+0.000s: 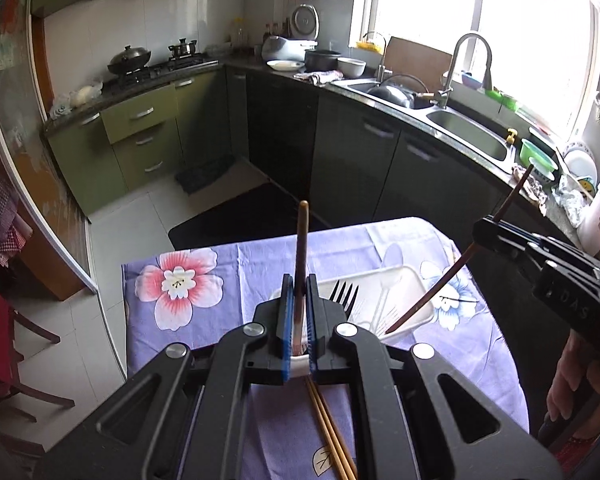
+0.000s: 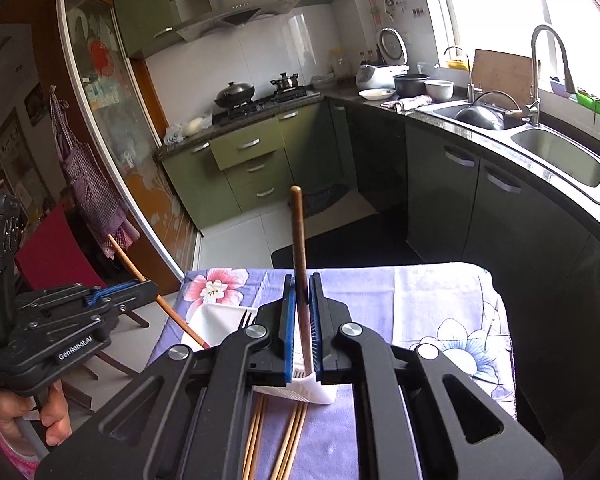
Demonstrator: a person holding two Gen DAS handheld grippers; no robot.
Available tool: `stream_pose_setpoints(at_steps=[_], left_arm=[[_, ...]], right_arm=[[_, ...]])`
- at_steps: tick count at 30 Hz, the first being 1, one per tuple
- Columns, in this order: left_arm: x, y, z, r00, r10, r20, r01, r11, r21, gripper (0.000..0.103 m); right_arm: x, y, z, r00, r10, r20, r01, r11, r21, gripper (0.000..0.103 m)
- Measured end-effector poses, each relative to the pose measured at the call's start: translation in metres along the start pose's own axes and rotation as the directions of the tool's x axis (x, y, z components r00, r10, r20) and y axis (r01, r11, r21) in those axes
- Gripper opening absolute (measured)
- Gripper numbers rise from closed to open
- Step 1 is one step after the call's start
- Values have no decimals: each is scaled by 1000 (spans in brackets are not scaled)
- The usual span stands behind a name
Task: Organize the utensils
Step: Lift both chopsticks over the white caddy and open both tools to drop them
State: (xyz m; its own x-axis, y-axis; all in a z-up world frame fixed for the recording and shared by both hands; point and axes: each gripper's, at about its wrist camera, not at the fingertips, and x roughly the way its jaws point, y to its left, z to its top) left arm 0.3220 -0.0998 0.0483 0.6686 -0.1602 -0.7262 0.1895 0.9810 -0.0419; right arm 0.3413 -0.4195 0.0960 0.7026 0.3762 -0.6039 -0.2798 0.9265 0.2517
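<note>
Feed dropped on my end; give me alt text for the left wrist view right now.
The left tongs grip a dark brown chopstick upright above a white utensil tray holding a black fork, on a purple floral tablecloth. At right, the right tongs hold another chopstick slanted, tip down in the tray. Two light bamboo chopsticks lie below.

Two grippers [image 1: 298, 312] [image 2: 301, 320] show, each clamped on one dark chopstick [image 1: 301, 264] [image 2: 300, 264]. One white tray [image 1: 404, 280] sits on the tabletop [image 1: 228, 264], with one black fork [image 1: 343, 296] in it. Light wooden chopsticks [image 2: 288, 440] lie loose before the tray: at least four, the exact count unclear.
</note>
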Motion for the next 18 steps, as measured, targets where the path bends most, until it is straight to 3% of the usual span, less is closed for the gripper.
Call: stream_pose_setpoints(at_steps=[2, 4, 7, 13, 18], left_arm=[[2, -2, -4, 1000, -1, -7, 1, 1000, 11, 9], [0, -3, -6, 1000, 5, -1, -5, 1000, 15, 22], [-10, -4, -9, 1000, 12, 19, -13, 1000, 21, 33], [-29, -1, -21, 999, 11, 31, -11, 1000, 1, 35], [-20, 4, -54, 1000, -3, -30, 3, 1000, -25, 35]], right_arm=[[2, 1, -5, 1000, 3, -7, -3, 1000, -6, 9], [1, 4, -8, 1000, 6, -7, -7, 1000, -13, 11], [-5, 9, -11, 1000, 9, -1, -9, 1000, -24, 16], [-37, 9, -23, 999, 27, 38, -26, 999, -31, 25], [-55, -6, -44, 999, 11, 40, -10, 1000, -10, 30]])
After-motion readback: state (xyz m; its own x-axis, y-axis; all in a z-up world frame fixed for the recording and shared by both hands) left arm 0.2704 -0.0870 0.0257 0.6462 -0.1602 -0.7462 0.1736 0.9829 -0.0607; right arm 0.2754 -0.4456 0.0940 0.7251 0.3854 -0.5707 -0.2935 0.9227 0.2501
